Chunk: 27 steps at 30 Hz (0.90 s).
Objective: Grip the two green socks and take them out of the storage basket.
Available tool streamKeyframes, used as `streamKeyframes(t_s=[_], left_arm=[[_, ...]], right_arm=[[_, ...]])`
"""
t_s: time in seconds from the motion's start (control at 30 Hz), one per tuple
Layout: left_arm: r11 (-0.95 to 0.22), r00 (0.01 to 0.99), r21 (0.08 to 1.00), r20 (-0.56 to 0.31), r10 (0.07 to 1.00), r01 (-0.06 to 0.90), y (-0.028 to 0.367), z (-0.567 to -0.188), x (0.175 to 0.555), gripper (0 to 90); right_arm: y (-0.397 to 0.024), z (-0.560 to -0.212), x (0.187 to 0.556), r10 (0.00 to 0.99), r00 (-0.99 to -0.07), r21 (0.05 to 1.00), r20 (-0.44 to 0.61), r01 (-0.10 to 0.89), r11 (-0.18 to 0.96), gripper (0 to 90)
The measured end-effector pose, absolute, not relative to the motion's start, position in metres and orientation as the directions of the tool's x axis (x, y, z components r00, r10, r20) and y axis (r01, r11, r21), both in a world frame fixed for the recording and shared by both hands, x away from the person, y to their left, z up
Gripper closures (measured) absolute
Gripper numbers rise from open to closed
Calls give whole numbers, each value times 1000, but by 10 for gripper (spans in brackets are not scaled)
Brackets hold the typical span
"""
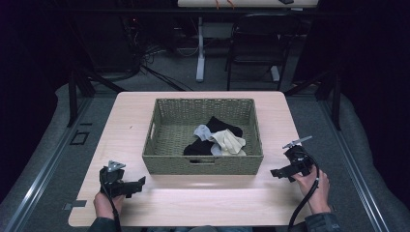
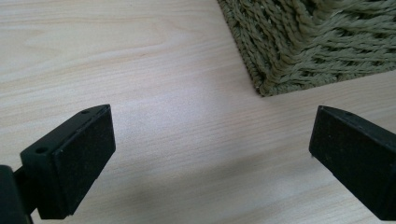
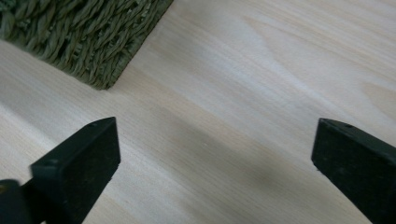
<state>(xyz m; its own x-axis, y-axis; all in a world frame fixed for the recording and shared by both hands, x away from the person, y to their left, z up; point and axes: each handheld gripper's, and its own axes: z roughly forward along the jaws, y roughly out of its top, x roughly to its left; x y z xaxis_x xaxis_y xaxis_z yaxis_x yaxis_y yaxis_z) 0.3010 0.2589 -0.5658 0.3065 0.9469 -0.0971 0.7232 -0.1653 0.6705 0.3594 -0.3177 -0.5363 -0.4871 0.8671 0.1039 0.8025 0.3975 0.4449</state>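
A green woven basket (image 1: pixel 203 163) stands in the middle of the light wooden table (image 1: pixel 193 203). Inside it lie several socks: black (image 1: pixel 223 126), grey (image 1: pixel 202 132) and cream (image 1: pixel 228 141). My left gripper (image 1: pixel 140 182) rests low over the table near the basket's front left corner (image 2: pixel 266 86), jaws wide apart with bare wood between them (image 2: pixel 212 158). My right gripper (image 1: pixel 276 172) hovers near the basket's front right corner (image 3: pixel 100 79), held by a hand (image 1: pixel 316 186). It is open too, with nothing between its jaws (image 3: pixel 215 163).
A strip of bare table runs along the front of the basket between the two grippers. Behind the table stand a dark chair (image 1: pixel 256 43) and a white desk leg (image 1: pixel 200 48), with cables on the floor.
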Motion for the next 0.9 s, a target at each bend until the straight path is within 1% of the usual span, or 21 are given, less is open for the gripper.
streamKeyframes(t_s=[0.13, 0.17, 0.4, 0.53, 0.57, 0.8, 0.9], left_arm=[[-171, 309, 669, -92, 947, 723, 258, -566, 301, 3], [-172, 310, 671, -91, 946, 721, 258, -566, 300, 3], [-162, 294, 674, -86, 952, 720, 262, -564, 295, 3], [-171, 299, 669, -80, 951, 723, 262, -565, 295, 2], [-170, 298, 669, -80, 951, 723, 262, -565, 295, 2], [-170, 297, 672, -79, 951, 721, 261, -564, 295, 3], [-172, 300, 672, -78, 951, 720, 260, -564, 296, 3]], right_arm=[[-320, -528, 360, 871, -478, 436, 116, 812, 388, 22], [-321, -524, 360, 871, -476, 447, 118, 809, 381, 20], [-318, -506, 362, 857, -496, 454, 138, 801, 390, 13], [-320, -497, 363, 854, -508, 434, 112, 798, 418, 13], [-320, -494, 362, 856, -502, 456, 123, 795, 401, 13], [-320, -473, 362, 839, -528, 490, 129, 770, 409, 19], [-318, -465, 363, 831, -541, 490, 130, 763, 421, 22]])
